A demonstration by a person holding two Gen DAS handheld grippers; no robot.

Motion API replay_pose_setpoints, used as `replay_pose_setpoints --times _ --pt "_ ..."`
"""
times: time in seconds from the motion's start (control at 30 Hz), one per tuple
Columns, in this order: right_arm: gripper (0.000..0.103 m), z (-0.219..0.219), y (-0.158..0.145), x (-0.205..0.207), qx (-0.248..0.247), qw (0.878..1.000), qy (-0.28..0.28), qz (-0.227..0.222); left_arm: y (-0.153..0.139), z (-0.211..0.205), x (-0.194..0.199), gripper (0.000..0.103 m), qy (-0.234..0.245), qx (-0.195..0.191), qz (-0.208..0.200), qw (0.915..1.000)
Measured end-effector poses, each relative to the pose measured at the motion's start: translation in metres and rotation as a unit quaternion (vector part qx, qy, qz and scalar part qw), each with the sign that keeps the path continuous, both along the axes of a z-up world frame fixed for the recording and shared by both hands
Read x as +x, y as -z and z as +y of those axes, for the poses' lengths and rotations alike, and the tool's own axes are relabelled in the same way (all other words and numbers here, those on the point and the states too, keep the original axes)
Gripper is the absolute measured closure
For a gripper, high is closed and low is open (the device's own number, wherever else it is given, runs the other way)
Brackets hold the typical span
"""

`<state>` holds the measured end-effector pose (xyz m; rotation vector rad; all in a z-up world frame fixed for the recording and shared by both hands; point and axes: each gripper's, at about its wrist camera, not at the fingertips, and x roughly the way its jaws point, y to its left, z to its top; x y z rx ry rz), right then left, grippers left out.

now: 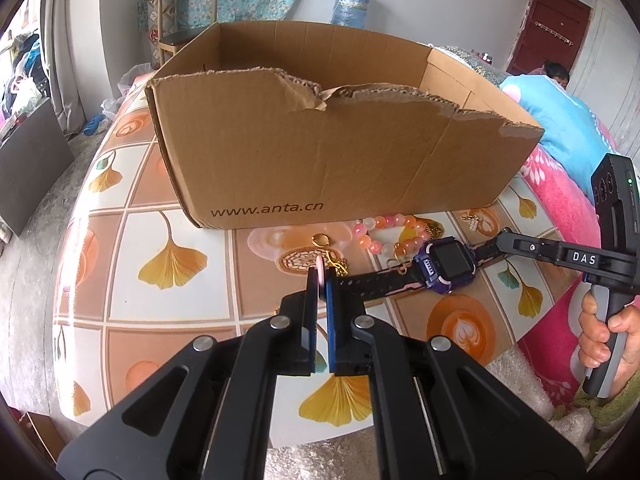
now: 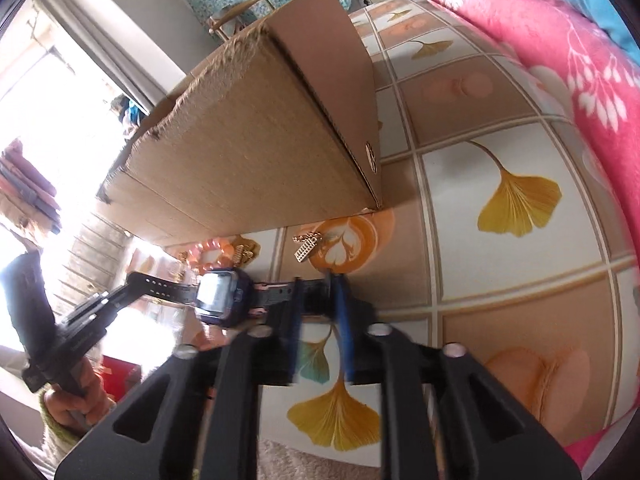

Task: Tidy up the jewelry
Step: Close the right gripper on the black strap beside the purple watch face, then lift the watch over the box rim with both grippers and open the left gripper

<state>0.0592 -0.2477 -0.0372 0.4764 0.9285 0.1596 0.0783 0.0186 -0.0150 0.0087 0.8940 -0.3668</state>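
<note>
L gripper (image 1: 321,280) is clamped on a small pink ring-like piece (image 1: 320,277), pads tight on it, held just above the table, near side of the box. R gripper (image 2: 316,280) has its jaws astride the far-right end of the watch strap; the gap looks narrow, pads appear to press the strap, though the view is blurred, so grip prob. but not certain.

The watch (image 1: 450,266) (purple case, black strap) lies flat on the table (image 1: 172,320), strap stretched left-right, w/ L gripper's tip just beside its left end.

Beyond it, closer to the box: pink/orange bead bracelet (image 1: 386,234), gold chain w/ ring (image 1: 326,246) to its left, small gold pendant (image 2: 307,247) off to the right. All sit on the table, outside the box.

Cardboard box (image 1: 340,152) stands at the far side, open top, torn rim. Its floor is hidden from both views, so can't tell if anything is in already.

Progress, as I judge it: early. Two pieces in hand, none visibly stowed, at least three more loose items left. Next: carry both over the rim & drop in.
</note>
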Motion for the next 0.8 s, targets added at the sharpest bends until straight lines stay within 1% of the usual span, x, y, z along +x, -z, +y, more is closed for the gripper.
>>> replay_pose_setpoints --times 0.07,0.23,0.47,0.57,0.67,0.73,0.8 --pt "0.096 0.001 -0.004 -0.002 -0.006 1.0 0.001 -0.007 -0.002 0.002 0.001 0.1 -0.002 -0.005 0.0 1.0" --pt "0.098 0.009 -0.027 -0.015 -0.03 0.999 -0.002 -0.041 -0.019 0.003 -0.005 0.1 0.005 -0.021 -0.017 0.9996" --pt "0.098 0.021 -0.063 -0.04 -0.054 0.996 -0.002 -0.075 -0.065 -0.008 -0.031 0.101 0.033 -0.03 -0.059 0.9972" --pt "0.098 0.021 -0.091 -0.052 -0.068 0.993 0.001 -0.1 -0.093 -0.013 -0.038 0.101 0.05 -0.047 -0.082 0.9943" --pt "0.098 0.019 -0.122 -0.056 -0.078 0.988 -0.001 -0.133 -0.118 -0.015 -0.038 0.101 0.057 -0.051 -0.107 0.9913" --pt "0.098 0.019 -0.144 -0.051 -0.081 0.984 -0.007 -0.158 -0.136 -0.014 -0.032 0.101 0.06 -0.059 -0.123 0.9889" --pt "0.098 0.022 -0.166 -0.041 -0.094 0.978 -0.02 -0.186 -0.15 -0.012 -0.023 0.101 0.057 -0.054 -0.138 0.9874"
